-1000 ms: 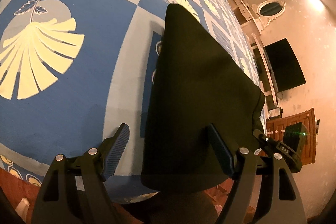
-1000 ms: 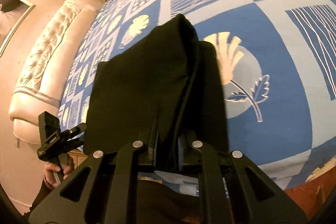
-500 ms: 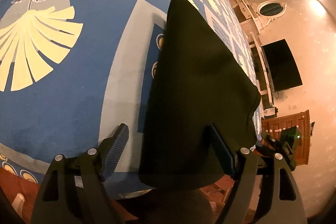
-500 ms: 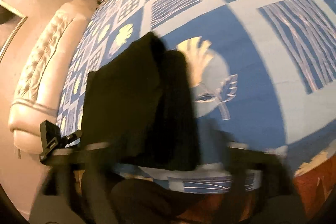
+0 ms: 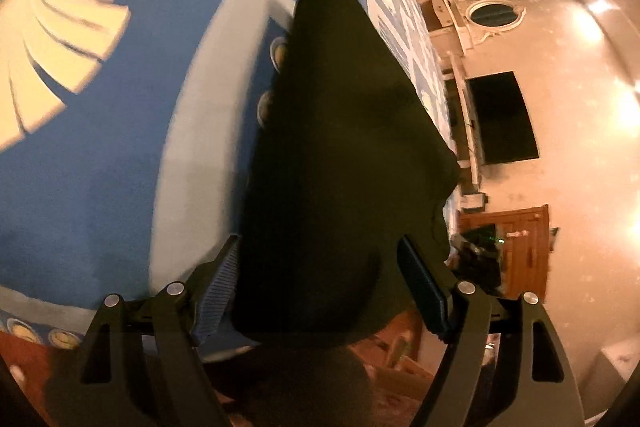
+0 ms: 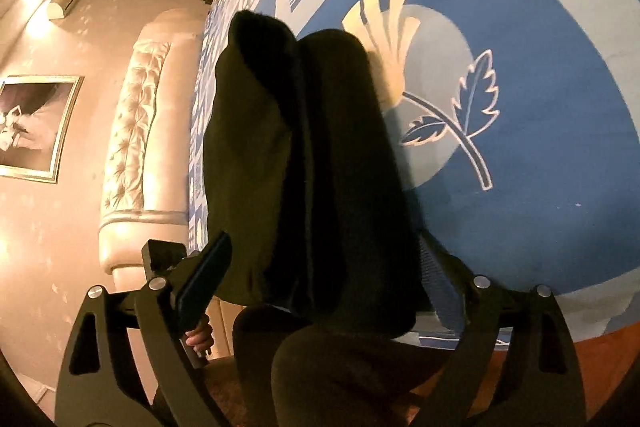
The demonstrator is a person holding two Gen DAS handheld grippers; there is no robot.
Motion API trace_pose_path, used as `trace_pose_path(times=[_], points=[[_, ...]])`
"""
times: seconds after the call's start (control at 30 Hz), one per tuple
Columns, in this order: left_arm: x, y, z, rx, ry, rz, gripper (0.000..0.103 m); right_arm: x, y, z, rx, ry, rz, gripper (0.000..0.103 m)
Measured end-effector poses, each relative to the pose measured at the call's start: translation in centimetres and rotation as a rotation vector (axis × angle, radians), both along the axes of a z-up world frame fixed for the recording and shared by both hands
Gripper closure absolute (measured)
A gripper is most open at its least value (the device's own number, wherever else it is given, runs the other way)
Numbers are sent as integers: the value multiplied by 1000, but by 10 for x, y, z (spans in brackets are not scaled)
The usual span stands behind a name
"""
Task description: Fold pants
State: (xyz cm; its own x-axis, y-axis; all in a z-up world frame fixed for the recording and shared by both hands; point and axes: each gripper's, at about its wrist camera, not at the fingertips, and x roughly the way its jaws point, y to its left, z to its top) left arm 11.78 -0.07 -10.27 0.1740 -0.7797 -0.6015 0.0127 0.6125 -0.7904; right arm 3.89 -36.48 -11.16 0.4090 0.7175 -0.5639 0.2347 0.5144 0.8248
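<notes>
The black pants (image 5: 340,155) lie folded in a stack on the blue patterned bedspread (image 5: 100,147), near its front edge. My left gripper (image 5: 320,287) is open, its blue-padded fingers either side of the stack's near end without gripping it. In the right wrist view the pants (image 6: 304,163) show as two thick folded layers. My right gripper (image 6: 320,283) is open, its fingers wide on both sides of the stack's near end. The left gripper (image 6: 160,259) shows at the left of that view.
The bedspread (image 6: 540,107) has leaf and fan prints. A tufted cream headboard (image 6: 136,131) is at the left. A dark TV (image 5: 502,119) and wooden cabinet (image 5: 516,251) stand by the wall. The person's dark-clothed knee (image 6: 340,379) is under the grippers.
My right gripper was shut on the pants' edge a second ago and has opened and let go. The left gripper stayed open and moved slightly closer to the stack.
</notes>
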Motion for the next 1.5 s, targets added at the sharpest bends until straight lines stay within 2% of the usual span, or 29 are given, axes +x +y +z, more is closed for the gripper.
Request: trace_pose_path(times=[0.13,0.23,0.37,0.4,0.43,0.47,0.53,0.73,0.93,1.2,1.5], points=[[0,-3,-5,-22,-10,-3,26,0,2,1,18,-1,-3,13],[2,0,-11,-8,1,4,47,3,2,1,16,-3,9,13],[0,2,-13,-6,4,2,56,6,5,3,-22,-13,44,13],[-1,1,-11,3,-3,-1,58,8,10,6,-65,-20,65,17],[1,0,-10,5,-6,-4,61,10,14,8,-100,-20,76,29],[1,0,-9,8,-10,-7,64,10,18,10,-149,-19,91,32],[0,0,-6,20,-24,-11,67,11,19,11,-151,-22,91,45],[-7,-10,7,116,-94,-17,68,9,24,14,-157,-39,82,55],[-6,-17,17,187,-143,-23,70,9,23,10,-154,-60,90,57],[-4,-20,21,224,-163,-7,70,12,26,4,-137,-67,94,57],[-8,-3,28,252,-166,32,70,15,40,-5,-118,-79,103,57]])
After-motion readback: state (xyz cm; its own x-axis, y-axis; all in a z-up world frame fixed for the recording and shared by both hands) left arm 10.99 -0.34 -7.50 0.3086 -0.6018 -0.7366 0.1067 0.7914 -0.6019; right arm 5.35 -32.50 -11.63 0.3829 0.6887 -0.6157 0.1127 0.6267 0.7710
